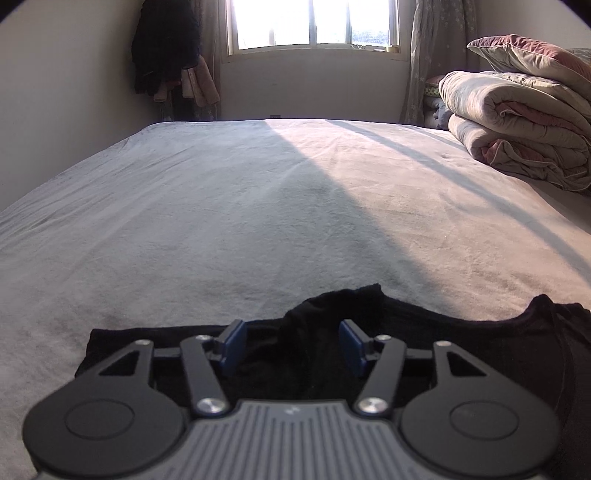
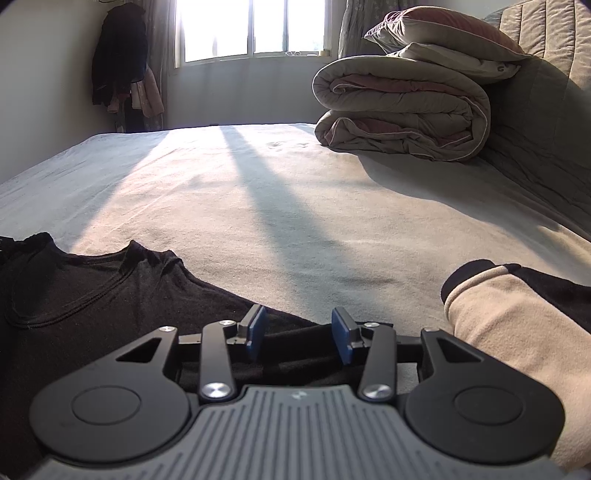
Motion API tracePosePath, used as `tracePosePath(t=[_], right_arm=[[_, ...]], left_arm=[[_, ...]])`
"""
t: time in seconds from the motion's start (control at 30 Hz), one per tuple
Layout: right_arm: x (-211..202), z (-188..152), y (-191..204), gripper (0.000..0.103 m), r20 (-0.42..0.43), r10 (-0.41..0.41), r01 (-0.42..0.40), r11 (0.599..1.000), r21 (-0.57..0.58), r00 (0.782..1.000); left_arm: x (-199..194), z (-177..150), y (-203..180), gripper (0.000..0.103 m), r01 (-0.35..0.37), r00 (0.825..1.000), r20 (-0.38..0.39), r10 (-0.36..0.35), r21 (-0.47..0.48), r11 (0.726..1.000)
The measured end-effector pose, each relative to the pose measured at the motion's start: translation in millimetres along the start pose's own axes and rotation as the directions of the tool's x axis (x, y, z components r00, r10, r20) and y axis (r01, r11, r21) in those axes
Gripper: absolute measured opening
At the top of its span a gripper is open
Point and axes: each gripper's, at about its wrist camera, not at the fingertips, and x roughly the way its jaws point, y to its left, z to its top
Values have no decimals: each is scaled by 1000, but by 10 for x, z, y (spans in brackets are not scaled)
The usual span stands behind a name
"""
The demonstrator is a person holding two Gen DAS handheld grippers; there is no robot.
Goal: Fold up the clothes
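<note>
Here, a black knit long-sleeved shirt (image 2: pixel 74 295) lies flat at the near edge of the grey fleece-covered bed (image 1: pixel 258 206). The left gripper (image 1: pixel 291 341) is spread around a raised fold of it. The right gripper (image 2: pixel 299 332) is spread too, over the shirt's edge beside a beige fleece sleeve (image 2: pixel 517 332).

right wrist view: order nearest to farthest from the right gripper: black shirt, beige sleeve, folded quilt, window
1. black shirt: under and just left of the right gripper, jaws open over its edge.
2. beige sleeve: just right of the gripper; nearly as close as the shirt.
3. folded quilt: far right on the bed, a pillow on top.
4. window: back wall, beyond the bed.
</note>
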Motion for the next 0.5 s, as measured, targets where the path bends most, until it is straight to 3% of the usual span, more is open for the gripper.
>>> tracePosePath(t=[0.23,0.37,0.5], right_arm=[[-83,78,31,47,19,66,-67,995,75,998],[-207,153,73,47,31,90,-93,986,137,995],[-289,319,218,47,19,164,-164,966,200,986]], left_arm=[[-241,-167,763,72,-108,994,-36,104,-133,985],[-233,-269,1226,71,-147,988,-70,135,-209,967],[-115,-332,1561,63,-153,987,-87,134,-288,945]])
